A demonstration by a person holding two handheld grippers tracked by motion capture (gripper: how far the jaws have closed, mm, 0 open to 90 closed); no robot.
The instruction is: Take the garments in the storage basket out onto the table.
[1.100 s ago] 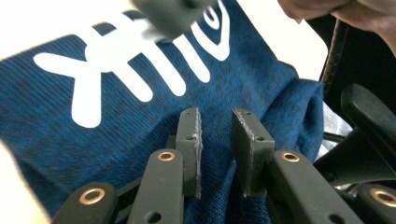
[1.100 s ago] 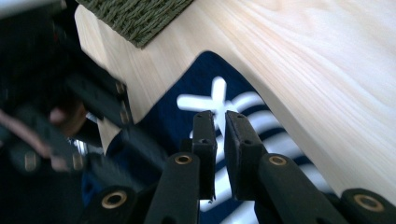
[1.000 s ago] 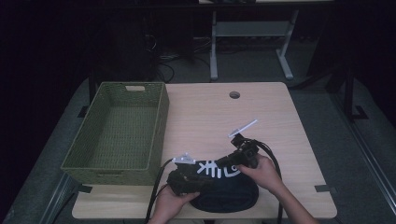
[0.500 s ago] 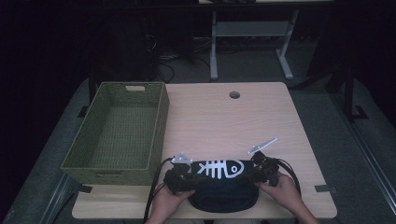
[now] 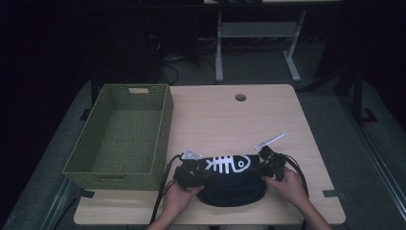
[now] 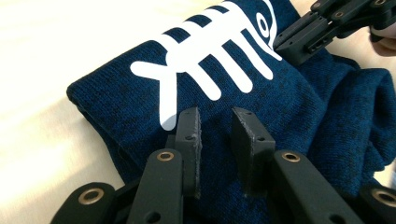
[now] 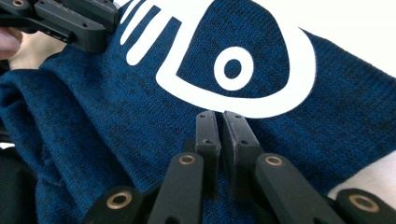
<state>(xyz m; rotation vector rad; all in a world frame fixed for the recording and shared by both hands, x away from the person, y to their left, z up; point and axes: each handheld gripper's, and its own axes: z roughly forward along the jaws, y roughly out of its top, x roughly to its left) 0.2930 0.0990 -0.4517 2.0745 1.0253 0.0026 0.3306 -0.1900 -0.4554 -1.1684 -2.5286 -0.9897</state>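
My left gripper (image 5: 191, 168) pinched the left end of the dark blue sweater (image 5: 230, 184), its jaws narrowly apart with knit bunched between them. The sweater lay folded at the table's (image 5: 230, 120) near edge, fish-skeleton print up. My right gripper (image 5: 268, 163), jaws just closing almost together, clamped its right end.

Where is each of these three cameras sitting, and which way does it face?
High view: above the person's side, facing forward and down on the table, basket and sweater; both hands and forearms show.
Left gripper view: on the left gripper, facing along its jaws at the sweater's fishbone print.
Right gripper view: on the right gripper, facing the print's eye.
Each gripper view shows the other gripper; all share the sweater.
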